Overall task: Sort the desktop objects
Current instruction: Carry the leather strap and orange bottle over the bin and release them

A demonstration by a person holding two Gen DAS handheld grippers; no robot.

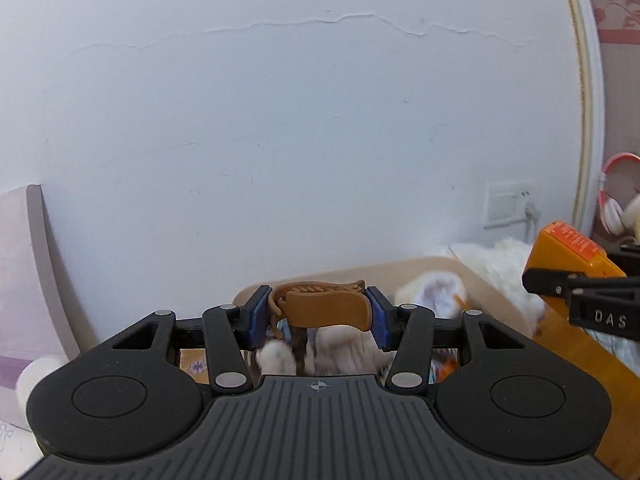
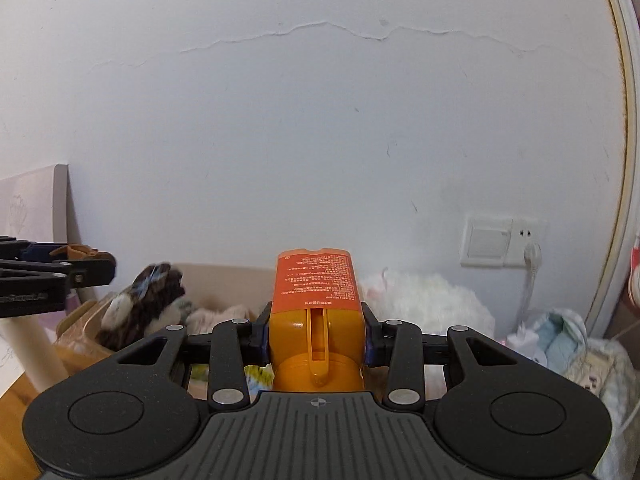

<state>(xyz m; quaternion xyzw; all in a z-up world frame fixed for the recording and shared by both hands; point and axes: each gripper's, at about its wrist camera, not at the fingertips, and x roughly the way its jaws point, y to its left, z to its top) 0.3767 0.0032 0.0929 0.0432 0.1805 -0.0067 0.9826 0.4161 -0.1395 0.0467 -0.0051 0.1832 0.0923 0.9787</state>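
My left gripper [image 1: 318, 314] is shut on a brown hair claw clip [image 1: 326, 308], held above an open cardboard box [image 1: 472, 276] with fluffy items in it. My right gripper [image 2: 316, 334] is shut on an orange bottle [image 2: 316, 320] with a red-orange label, held up in front of the wall. The bottle also shows at the right edge of the left wrist view [image 1: 568, 264], with the right gripper's black fingers [image 1: 560, 282] around it. The left gripper shows at the left of the right wrist view [image 2: 90, 268], still with the clip.
A cardboard box [image 2: 224, 276] with a dark furry item [image 2: 148, 296] stands against the white wall. A white fluffy thing [image 2: 428, 300] lies beside it. A wall socket with a plug [image 2: 528, 254] is at the right. Pink headphones [image 1: 616, 196] hang at far right.
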